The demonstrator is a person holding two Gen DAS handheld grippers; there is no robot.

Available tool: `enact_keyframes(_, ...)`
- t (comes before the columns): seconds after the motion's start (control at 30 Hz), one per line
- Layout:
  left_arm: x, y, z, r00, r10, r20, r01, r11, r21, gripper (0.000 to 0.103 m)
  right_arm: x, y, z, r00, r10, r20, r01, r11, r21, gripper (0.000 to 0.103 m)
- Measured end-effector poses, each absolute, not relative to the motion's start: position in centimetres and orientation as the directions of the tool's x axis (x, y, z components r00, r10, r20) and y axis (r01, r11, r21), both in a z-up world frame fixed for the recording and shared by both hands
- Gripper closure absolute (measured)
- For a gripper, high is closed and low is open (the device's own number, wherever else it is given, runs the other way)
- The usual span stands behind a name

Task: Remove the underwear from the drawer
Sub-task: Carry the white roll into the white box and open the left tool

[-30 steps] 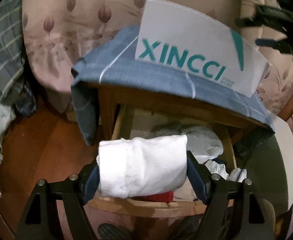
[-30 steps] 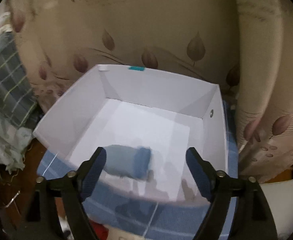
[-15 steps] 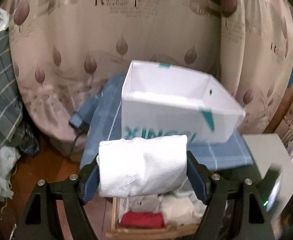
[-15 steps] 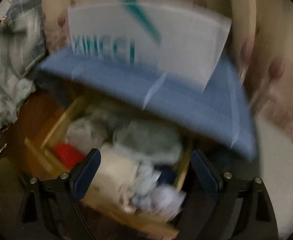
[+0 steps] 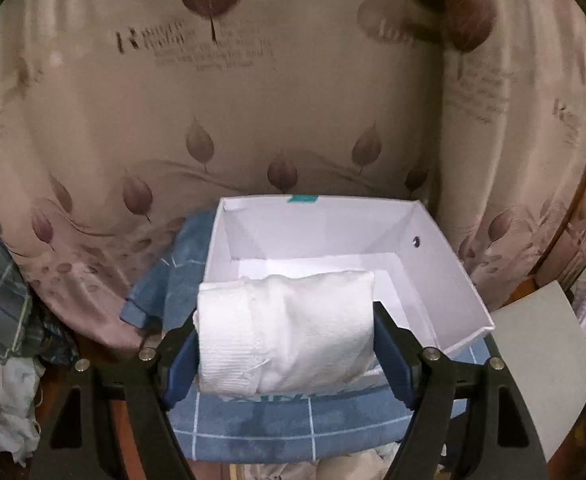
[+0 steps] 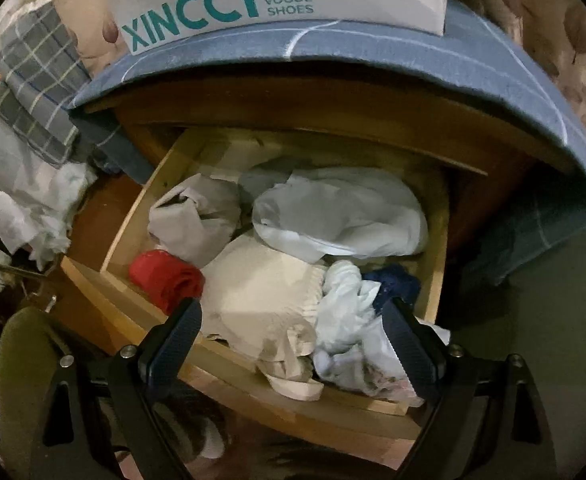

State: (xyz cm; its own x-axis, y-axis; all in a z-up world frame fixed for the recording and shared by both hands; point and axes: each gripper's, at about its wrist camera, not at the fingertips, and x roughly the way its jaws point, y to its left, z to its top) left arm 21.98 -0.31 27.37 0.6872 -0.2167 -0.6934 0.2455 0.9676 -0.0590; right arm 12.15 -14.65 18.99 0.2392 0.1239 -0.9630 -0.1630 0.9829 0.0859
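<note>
White rolled underwear (image 5: 285, 332), lying crosswise, is sitting clamped in the left gripper (image 5: 285, 354) just before the shoe box (image 5: 445, 264); right gripper (image 6: 293, 344) is gaping empty.

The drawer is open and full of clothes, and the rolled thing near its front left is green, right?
Not green. The right wrist view shows the drawer open and full of clothes, but the rolled thing near its front left is red.

box (image 5: 445, 280) on cloth (image 5: 293, 432); open drawer (image 6: 253, 384) below, full of garments (image 6: 333, 216).
</note>
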Motion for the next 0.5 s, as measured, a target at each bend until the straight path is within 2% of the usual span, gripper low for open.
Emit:
enact_keyframes(0.27, 27.7, -2.9, 23.5, 0.567, -0.154, -0.809, 0.243, 0.97, -0.014, 0.024, 12.5, -16.1, 18.7, 0.227, 0.205, -0.952, -0.099, 0.977, 0.187, 0.013)
enact_keyframes(0.5, 29.3, -3.6, 20.9, 0.52, -0.101, -0.848, 0.241, 0.97, 0.033, 0.023, 12.6, -15.9, 18.5, 0.224, 0.222, -0.949, -0.099, 0.974, 0.204, 0.013)
